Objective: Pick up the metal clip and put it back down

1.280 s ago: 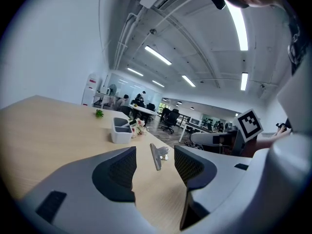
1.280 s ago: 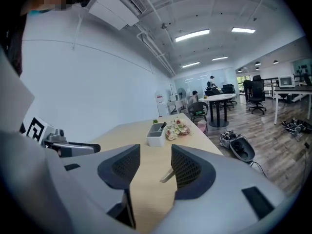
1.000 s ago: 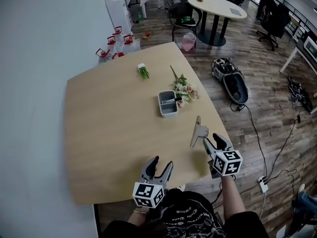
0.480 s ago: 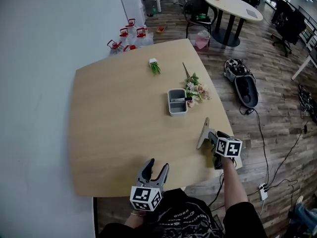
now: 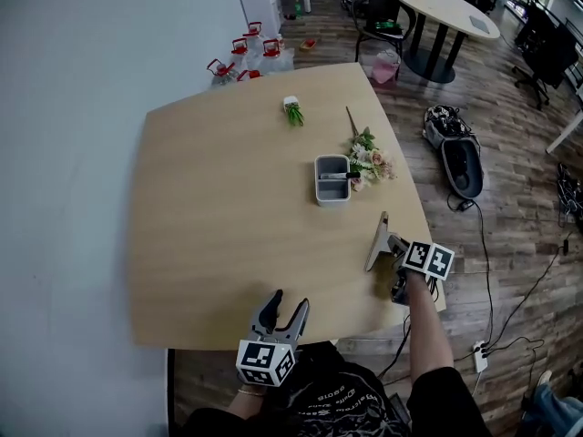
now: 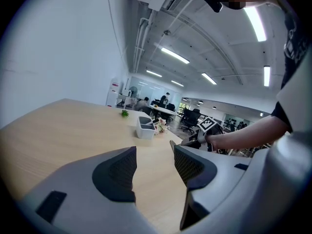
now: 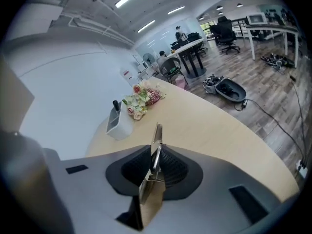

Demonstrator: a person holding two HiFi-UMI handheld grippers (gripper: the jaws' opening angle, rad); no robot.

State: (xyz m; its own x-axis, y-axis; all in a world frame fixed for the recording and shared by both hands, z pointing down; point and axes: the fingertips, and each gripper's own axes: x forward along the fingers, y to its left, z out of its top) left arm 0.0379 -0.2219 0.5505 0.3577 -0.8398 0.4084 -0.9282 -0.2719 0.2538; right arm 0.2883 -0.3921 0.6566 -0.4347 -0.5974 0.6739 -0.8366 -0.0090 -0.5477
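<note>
Wooden table fills the head view. At its right edge the right gripper is closing on the metal clip, which stands tilted there. The left gripper hangs at the near edge, well apart. A grey box and flowers sit further up.

Left gripper view: jaws spread wide, only bare tabletop between them.

Right gripper view: the pads squeeze the clip's thin blade, its tip poking out ahead.
</note>
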